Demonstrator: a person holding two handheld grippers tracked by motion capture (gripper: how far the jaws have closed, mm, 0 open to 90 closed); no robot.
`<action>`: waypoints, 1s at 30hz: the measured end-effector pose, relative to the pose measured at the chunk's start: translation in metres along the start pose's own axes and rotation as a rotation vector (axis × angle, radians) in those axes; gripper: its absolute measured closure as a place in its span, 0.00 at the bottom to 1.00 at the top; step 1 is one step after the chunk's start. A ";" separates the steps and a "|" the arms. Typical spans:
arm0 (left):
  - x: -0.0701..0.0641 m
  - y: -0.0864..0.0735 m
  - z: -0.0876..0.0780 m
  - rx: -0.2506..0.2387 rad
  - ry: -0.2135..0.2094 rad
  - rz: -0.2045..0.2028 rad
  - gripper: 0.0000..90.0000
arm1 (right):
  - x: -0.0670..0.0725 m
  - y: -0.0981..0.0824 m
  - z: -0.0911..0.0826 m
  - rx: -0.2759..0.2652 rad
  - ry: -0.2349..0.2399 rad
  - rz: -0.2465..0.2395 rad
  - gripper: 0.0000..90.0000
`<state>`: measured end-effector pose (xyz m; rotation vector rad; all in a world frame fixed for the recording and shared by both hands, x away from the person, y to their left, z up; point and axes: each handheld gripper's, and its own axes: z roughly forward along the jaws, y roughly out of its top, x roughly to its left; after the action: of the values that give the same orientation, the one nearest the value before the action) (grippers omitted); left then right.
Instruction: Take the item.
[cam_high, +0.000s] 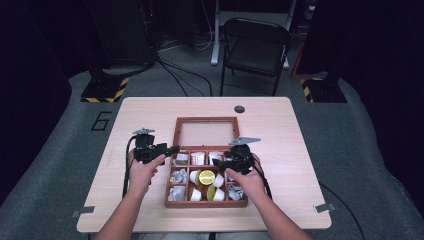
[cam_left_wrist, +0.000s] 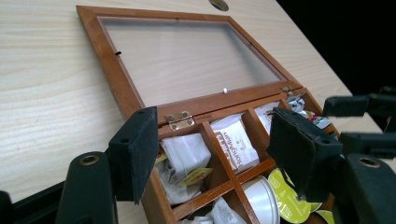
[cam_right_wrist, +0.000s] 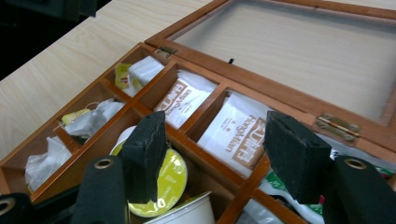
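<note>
Wooden box (cam_high: 206, 202) lies open, compartments holding sachets and pods; both tools (cam_high: 170, 149) (cam_high: 218, 162) spread, empty.

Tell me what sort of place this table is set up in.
Probably a lab or studio rig for recording, not a home: dark curtained surroundings, a light wooden table on grey carpet, black stand bases with yellow-black hazard tape, loose cables on the floor, and a black folding chair behind.

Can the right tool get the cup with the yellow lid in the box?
Probably yes. The right tool is open just above the box, whose lid lies folded back. The yellow-lidded cup sits uncovered in the middle row, with nothing between it and the tool.
</note>
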<state>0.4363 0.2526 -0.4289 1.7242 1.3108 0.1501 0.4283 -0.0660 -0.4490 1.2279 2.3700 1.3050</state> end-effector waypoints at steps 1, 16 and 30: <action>0.000 -0.001 0.000 0.000 0.005 0.002 0.37 | 0.002 -0.001 0.000 0.004 -0.001 -0.011 0.43; 0.006 -0.011 -0.005 0.003 0.026 -0.004 0.37 | 0.028 -0.018 0.015 0.102 0.056 -0.110 0.43; 0.006 -0.012 -0.012 -0.021 0.031 -0.003 0.37 | 0.031 -0.024 0.029 0.166 0.058 -0.120 0.39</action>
<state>0.4230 0.2646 -0.4332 1.7081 1.3297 0.1894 0.4087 -0.0319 -0.4781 1.0829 2.5939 1.1435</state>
